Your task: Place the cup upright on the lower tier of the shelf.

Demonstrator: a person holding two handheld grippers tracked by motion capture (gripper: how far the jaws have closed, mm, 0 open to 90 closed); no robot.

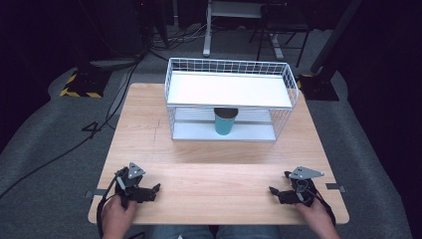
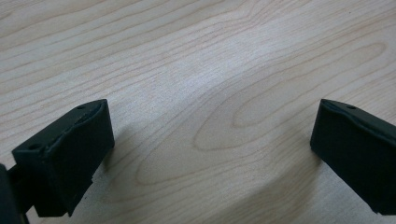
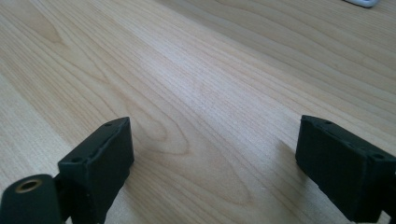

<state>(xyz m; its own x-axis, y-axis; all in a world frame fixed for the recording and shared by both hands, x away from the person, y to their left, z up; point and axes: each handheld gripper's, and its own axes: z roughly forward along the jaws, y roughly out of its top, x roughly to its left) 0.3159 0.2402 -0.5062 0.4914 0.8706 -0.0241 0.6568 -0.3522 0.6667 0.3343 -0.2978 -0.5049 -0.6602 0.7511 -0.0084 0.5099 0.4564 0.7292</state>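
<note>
A white wire basket (image 1: pixel 293 82) stands at the far middle of the wooden tabletop (image 1: pixel 219 174). It has two levels: a flat white shelf (image 1: pixel 229 89) across the top, bare, and a pale floor (image 1: pixel 194 130) below it. On that lower floor, near the front edge and about centred, a teal cup (image 1: pixel 224 122) stands upright with its open mouth up, its rim just under the shelf. What, if anything, lies inside the cup cannot be told.

Both hands rest at the near edge of the tabletop, well apart from each other and from the basket. The left hand (image 1: pixel 118 211) comes in at the lower left and holds the left gripper (image 1: pixel 155 188) low over the wood, its tips turned inward toward the middle of the tabletop. In the left gripper view its two black fingers (image 2: pixel 70 154) stand wide apart with only bare wood grain between them.

The right hand (image 1: pixel 314 214) comes in at the lower right and holds the right gripper (image 1: pixel 273 190) likewise low, tips turned inward toward the left one, grey plate on top. In the right gripper view its fingers (image 3: pixel 100 163) are apart too, nothing between them but the tabletop, close beneath.
</note>
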